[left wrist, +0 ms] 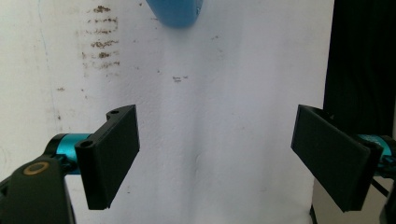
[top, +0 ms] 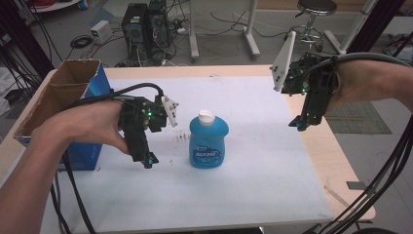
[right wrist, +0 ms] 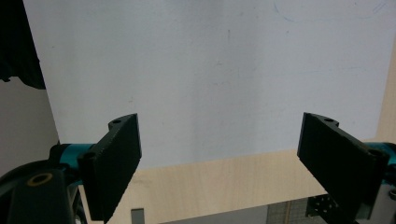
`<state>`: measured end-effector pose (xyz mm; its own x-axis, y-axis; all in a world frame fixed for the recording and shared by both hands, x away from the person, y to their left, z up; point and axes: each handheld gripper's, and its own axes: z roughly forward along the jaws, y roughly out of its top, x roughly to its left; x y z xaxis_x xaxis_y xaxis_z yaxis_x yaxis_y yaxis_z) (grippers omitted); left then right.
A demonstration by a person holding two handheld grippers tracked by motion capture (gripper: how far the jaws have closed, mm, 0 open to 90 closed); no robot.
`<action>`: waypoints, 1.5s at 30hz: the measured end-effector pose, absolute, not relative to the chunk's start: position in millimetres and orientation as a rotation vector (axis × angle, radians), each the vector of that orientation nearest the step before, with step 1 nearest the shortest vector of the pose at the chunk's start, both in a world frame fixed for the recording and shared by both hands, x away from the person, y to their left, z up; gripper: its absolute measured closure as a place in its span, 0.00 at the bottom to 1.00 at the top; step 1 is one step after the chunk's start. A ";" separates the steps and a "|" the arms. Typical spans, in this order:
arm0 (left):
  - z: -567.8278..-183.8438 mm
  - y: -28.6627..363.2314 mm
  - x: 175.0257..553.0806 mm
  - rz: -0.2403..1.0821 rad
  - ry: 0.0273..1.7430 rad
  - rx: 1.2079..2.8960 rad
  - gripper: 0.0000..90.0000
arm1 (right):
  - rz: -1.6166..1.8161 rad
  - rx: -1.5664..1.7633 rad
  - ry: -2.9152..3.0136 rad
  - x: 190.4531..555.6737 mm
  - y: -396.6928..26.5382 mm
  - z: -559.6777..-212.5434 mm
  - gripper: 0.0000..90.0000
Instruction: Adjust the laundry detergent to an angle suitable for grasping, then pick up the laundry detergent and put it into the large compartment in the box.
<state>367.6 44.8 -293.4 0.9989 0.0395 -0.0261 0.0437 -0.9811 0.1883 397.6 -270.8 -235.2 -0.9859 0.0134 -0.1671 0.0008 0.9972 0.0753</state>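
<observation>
Left to right: cardboard box [top: 58,97] at the table's left edge, then left gripper [top: 148,160] hovering over the white mat [top: 253,185], jaws wide apart, nothing held. Blue bottle [top: 209,140] stands upright mid-mat, white cap [top: 206,116] up, long axis vertical, just right of the left gripper and near it. Right gripper [top: 298,124] is well apart at the mat's right edge, jaws also wide, empty. Left is clearly nearer; likely it swings right to straddle the bottle body.

Table [top: 311,161]: white sheet [top: 253,180], bottle [top: 208,140], box [top: 63,97]
</observation>
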 end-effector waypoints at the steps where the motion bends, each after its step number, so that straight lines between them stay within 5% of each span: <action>1: -293.2 45.4 367.6 -0.030 0.067 2.946 0.17 | 0.108 0.005 2.971 398.2 -270.3 -235.7 0.14; 45: -303.2 24.8 390.4 0.012 0.131 2.694 0.17 | 0.159 0.048 2.958 389.5 -274.6 -247.6 0.14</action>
<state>390.4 24.8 -303.2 0.9955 0.0944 -0.0126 0.0907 -0.8985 0.4295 389.5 -274.6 -247.6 -0.9835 0.0417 -0.1763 0.0226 0.9938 0.1090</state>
